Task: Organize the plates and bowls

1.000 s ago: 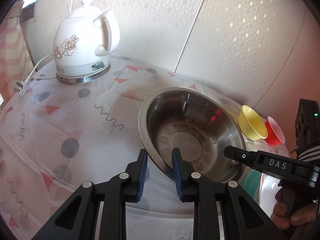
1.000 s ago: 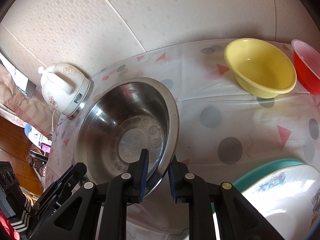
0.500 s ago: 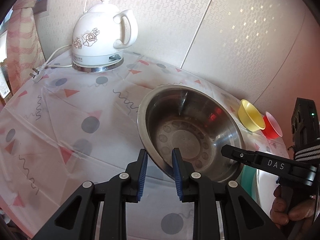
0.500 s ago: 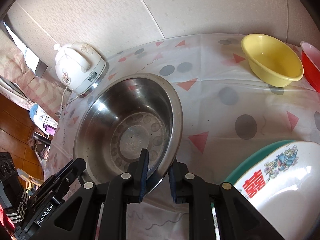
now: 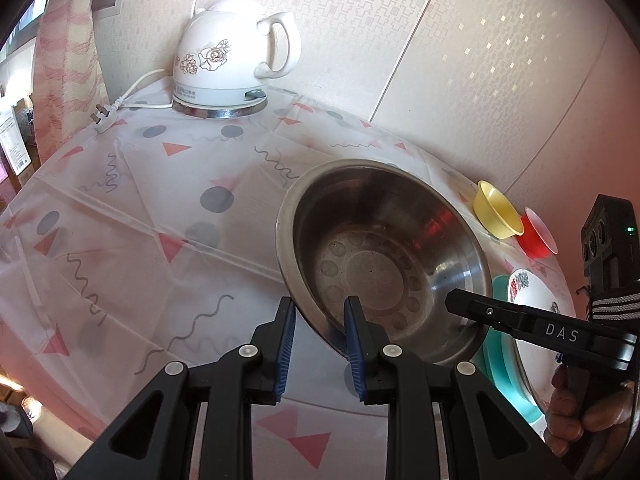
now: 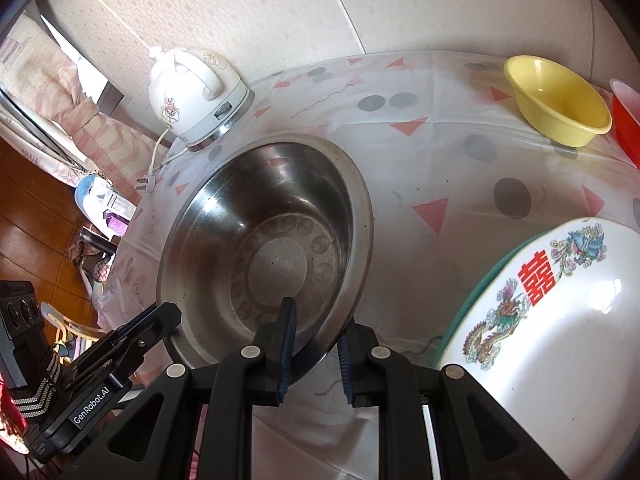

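Two handheld grippers clamp opposite points on the near rim of a large steel bowl (image 5: 384,264), carried jointly above a patterned tablecloth (image 5: 132,208). The left gripper (image 5: 320,320) has its fingers narrowed onto the bowl's wall, one blue pad outside and one inside; the right gripper (image 6: 316,332) pinches the rim the same way, with a hand (image 5: 580,412) visible on its grip at the edge of the left view. The bowl appears tilted and lifted off the cloth, its embossed bottom facing both cameras.

Just beside it, toward the right, a white dish printed with a red character and dragons (image 6: 556,320) sits nested in a teal basin (image 6: 472,304). Farther off, near the wall, a yellow bowl (image 6: 560,100) stands next to a red bowl (image 6: 628,120). At the far corner a white kettle (image 5: 232,64) rests on its base, its cord (image 5: 124,96) trailing across the cloth.

The step in hand looks like transporting the steel bowl to its place among the other dishes. Where it is meant to go cannot be told from these views. The next move likely calls for both hands travelling together and level, so the rim does not slip from either narrow grip, then lowering the bowl flat before either pair of fingers lets go.
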The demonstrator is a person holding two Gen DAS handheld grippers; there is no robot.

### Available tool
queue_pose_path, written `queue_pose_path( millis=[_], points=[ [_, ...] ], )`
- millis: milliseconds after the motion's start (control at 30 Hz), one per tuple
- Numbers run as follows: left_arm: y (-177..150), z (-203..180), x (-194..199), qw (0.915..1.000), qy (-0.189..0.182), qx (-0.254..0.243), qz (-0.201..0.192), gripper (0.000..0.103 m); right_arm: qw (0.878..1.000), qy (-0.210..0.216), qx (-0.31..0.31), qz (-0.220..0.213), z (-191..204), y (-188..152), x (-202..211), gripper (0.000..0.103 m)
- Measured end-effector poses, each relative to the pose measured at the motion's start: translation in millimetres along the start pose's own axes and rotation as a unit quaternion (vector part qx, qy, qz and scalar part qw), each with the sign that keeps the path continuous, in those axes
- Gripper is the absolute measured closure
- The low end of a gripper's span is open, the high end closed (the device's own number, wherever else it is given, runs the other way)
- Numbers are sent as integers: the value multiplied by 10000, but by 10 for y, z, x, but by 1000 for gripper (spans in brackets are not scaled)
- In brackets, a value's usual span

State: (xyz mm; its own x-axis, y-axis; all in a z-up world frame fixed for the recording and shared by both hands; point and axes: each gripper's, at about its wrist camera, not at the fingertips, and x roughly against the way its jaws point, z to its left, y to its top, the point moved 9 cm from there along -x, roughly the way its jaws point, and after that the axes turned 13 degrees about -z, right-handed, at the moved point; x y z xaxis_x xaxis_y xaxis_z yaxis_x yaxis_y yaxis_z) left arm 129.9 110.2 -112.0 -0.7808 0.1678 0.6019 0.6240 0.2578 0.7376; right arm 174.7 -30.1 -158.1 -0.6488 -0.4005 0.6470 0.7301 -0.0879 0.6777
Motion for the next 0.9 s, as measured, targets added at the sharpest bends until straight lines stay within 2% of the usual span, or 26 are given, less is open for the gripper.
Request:
queue_pose_path(
  millis=[67, 133, 300, 467, 533, 600, 667, 767, 900],
  points=[
    [-4, 10, 24, 10000, 51, -26, -1, 77, 10000, -57, 61, -38, 7, -1, 21, 81],
    [21, 22, 53, 9999, 114, -47, -46, 76, 9997, -153, 100, -129, -8, 30, 61, 73],
    [24, 83, 108, 9998, 186, -54, -41, 76, 9990, -218, 59, -392, -78, 134, 215, 72],
    [23, 163, 200, 9994, 332, -55, -77, 74, 9975, -216, -242, -626, -250, 195, 362, 72],
    [16, 193, 209, 9992, 375, -116, -64, 65, 9967, -214, -361, -698, -319, 220, 418, 72],
    [5, 218, 200, 9991, 400, -107, -2, 59, 9958, -242, -453, -762, -385, 242, 462, 72],
    [24, 250, 217, 9989, 459, -16, -6, 59, 9947, -286, -548, -827, -453, 264, 503, 72],
    [119, 287, 277, 9978, 635, -58, -184, 60, 9921, -336, -748, -946, -597, 305, 592, 72],
    [335, 207, 319, 9968, 636, -235, -415, 60, 9873, -481, -1017, -1120, -821, 387, 706, 72]
  ],
)
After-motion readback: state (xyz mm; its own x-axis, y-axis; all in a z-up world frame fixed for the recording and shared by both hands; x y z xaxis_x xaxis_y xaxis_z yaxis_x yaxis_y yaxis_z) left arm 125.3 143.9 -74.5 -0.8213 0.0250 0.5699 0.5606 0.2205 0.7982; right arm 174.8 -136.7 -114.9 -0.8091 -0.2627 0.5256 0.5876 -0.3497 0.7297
